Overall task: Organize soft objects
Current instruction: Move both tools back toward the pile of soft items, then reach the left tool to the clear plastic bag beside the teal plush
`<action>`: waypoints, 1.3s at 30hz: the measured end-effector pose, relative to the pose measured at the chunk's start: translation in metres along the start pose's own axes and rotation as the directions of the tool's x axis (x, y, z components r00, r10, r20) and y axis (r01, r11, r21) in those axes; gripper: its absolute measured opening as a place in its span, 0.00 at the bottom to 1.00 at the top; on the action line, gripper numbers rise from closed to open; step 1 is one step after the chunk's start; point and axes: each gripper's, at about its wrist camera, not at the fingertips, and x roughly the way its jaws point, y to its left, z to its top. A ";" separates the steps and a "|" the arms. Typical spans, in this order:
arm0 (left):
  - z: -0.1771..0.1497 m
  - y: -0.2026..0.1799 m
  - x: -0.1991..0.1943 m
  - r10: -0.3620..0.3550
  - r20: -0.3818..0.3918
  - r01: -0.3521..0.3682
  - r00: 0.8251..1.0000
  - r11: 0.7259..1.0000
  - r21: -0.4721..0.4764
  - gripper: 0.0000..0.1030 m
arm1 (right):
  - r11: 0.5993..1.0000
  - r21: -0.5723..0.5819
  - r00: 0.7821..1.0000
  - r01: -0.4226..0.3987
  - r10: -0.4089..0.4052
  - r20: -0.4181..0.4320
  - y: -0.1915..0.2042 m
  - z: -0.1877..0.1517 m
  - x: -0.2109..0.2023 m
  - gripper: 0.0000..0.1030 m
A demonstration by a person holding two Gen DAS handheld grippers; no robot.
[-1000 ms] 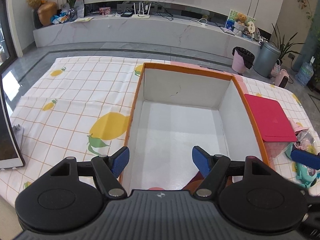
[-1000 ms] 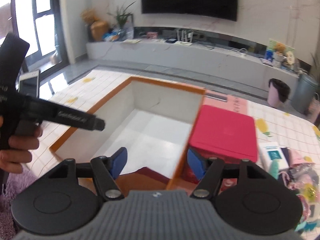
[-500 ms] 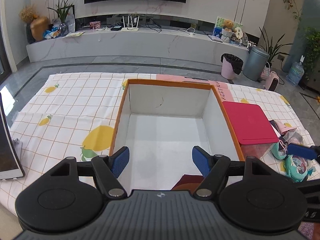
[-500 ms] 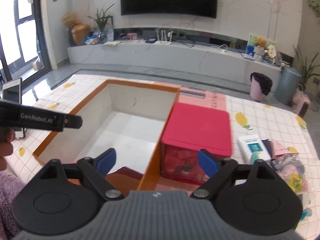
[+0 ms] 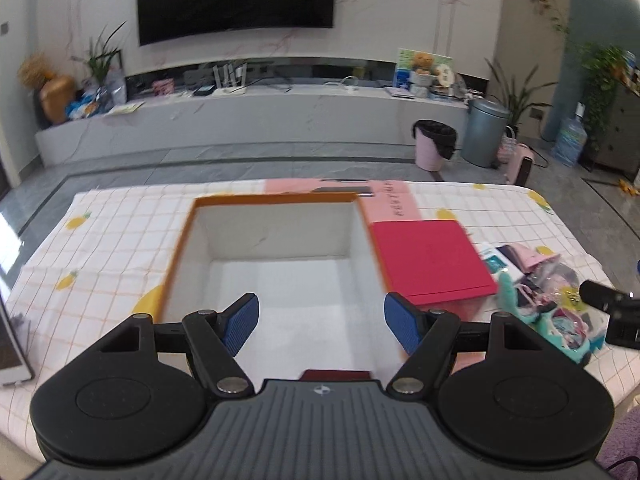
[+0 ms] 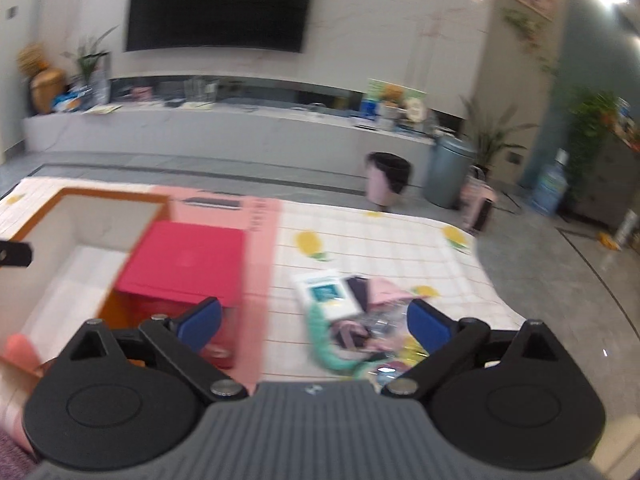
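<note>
Gaping right claw (image 6: 316, 326), just opened, holding nothing

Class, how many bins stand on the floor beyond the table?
2: a pink bin with a black liner, and a grey lidded bin just right of it. Others may be hidden.

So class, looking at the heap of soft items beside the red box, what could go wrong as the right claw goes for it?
1. The soft items are heaped and tangled, so the open right claw may lift several together.
2. The red box stands close by and could get knocked.
</note>
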 end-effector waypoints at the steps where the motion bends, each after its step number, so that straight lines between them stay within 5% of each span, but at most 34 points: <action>1: 0.000 -0.007 0.001 -0.007 0.005 0.007 1.000 1.000 0.005 0.82 | 1.000 0.017 1.000 0.020 -0.020 -0.003 -0.010 -0.003 0.000 0.95; 11: -0.013 -0.077 0.030 -0.113 -0.063 0.117 0.992 0.991 0.060 0.82 | 0.980 0.085 0.975 0.181 -0.168 -0.145 -0.068 -0.027 0.035 0.97; 19: -0.036 -0.103 0.049 -0.135 -0.115 0.149 0.984 0.981 0.125 0.82 | 0.955 0.293 0.953 0.054 0.038 -0.301 -0.091 -0.044 0.093 0.97; 27: -0.053 -0.114 0.054 -0.161 -0.170 0.189 0.972 0.967 0.168 0.82 | 0.950 0.278 0.884 0.142 0.004 -0.467 -0.086 -0.066 0.143 0.97; 32: -0.057 -0.119 0.050 -0.167 -0.179 0.201 0.970 0.961 0.191 0.82 | 0.949 0.285 0.865 0.134 0.028 -0.502 -0.081 -0.071 0.160 0.97; 39: -0.056 -0.120 0.040 -0.161 -0.159 0.191 0.974 0.961 0.202 0.82 | 0.971 0.154 0.859 0.180 -0.079 -0.506 -0.069 -0.073 0.159 0.69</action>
